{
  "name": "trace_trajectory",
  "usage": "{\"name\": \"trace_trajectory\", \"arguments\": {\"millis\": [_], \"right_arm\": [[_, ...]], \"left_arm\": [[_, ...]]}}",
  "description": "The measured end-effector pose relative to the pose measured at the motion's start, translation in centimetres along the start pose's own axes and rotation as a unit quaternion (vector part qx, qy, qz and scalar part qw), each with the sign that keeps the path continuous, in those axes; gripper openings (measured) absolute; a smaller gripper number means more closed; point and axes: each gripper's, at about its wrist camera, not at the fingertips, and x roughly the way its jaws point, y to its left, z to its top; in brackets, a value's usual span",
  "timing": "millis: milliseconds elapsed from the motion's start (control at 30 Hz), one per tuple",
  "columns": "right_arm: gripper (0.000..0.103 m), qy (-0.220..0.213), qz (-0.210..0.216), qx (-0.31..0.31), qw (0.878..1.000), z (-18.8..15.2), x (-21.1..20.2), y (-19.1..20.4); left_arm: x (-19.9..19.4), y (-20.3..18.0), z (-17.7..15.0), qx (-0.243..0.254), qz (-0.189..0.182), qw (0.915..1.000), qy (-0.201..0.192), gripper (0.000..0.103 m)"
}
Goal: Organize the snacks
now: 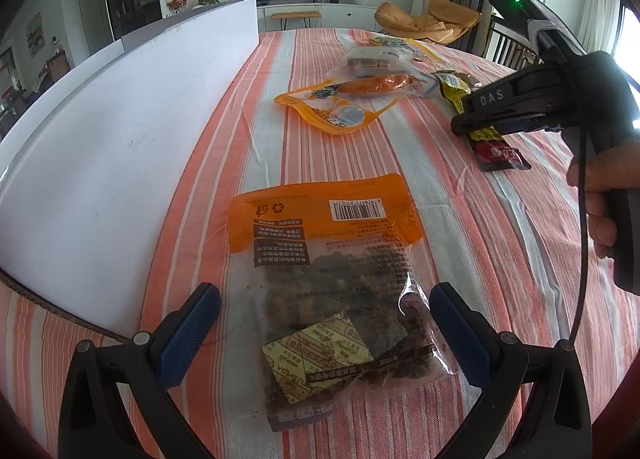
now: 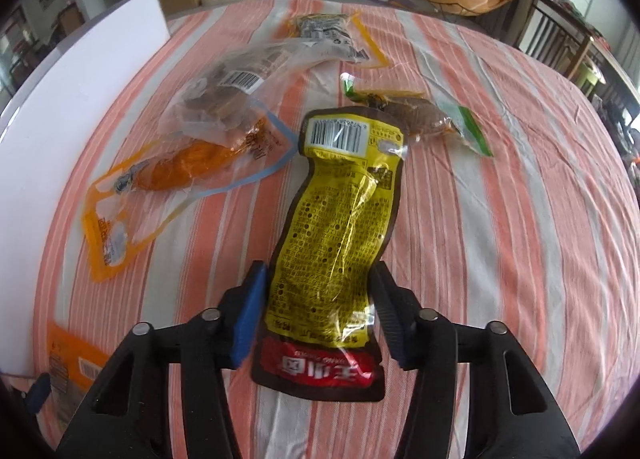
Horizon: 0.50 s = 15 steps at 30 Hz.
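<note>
The right gripper (image 2: 318, 299) is pinching a yellow snack pouch (image 2: 336, 235) at its sides, both blue pads pressing the film; the pouch is stretching toward 12 o'clock over the striped tablecloth (image 2: 500, 219). The left gripper (image 1: 324, 323) is hovering with its jaws spread wide around an orange-topped dried snack bag (image 1: 332, 271), neither pad touching it. More packets (image 2: 180, 163) are lying at 10 o'clock beside a white board (image 1: 120, 139).

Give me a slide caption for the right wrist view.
Right claw grips a yellow snack pouch above the striped tablecloth, other packets scattered beyond.
</note>
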Motion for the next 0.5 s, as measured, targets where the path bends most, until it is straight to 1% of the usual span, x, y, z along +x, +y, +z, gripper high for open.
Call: {"name": "trace_trajectory", "arguments": {"millis": [100,167,300,367,433,500], "right_arm": [[0.045,-0.001,-0.007,-0.025,1.0,-0.5,-0.4,0.6],[0.044,0.001,-0.012,-0.048,0.999,-1.2,-0.8,1.0],[0.044,0.005,-0.003,-0.063,0.998,-3.2,-1.8,0.4],[0.044,0.006,0.0,-0.074,0.997,-4.9,-2.7,0.0],[0.044,0.009,0.005,-0.079,0.997,-6.3,-3.4,-0.4],[0.044,0.01,0.013,-0.079,0.997,-7.3,-3.9,-0.9]], "left_arm": [[0.0,0.0,0.0,0.0,-0.001,1.0,0.0,0.103],[0.0,0.0,0.0,0.001,-0.003,1.0,-0.001,0.103],[-0.2,0.1,-0.1,0.003,-0.011,0.9999,0.0,0.103],[-0.4,0.3,-0.1,0.009,-0.031,0.9995,0.004,0.103],[-0.8,0.8,-0.2,0.008,-0.057,0.9982,0.016,0.103],[-1.4,1.4,-0.3,-0.006,-0.094,0.9952,0.025,0.103]]}}
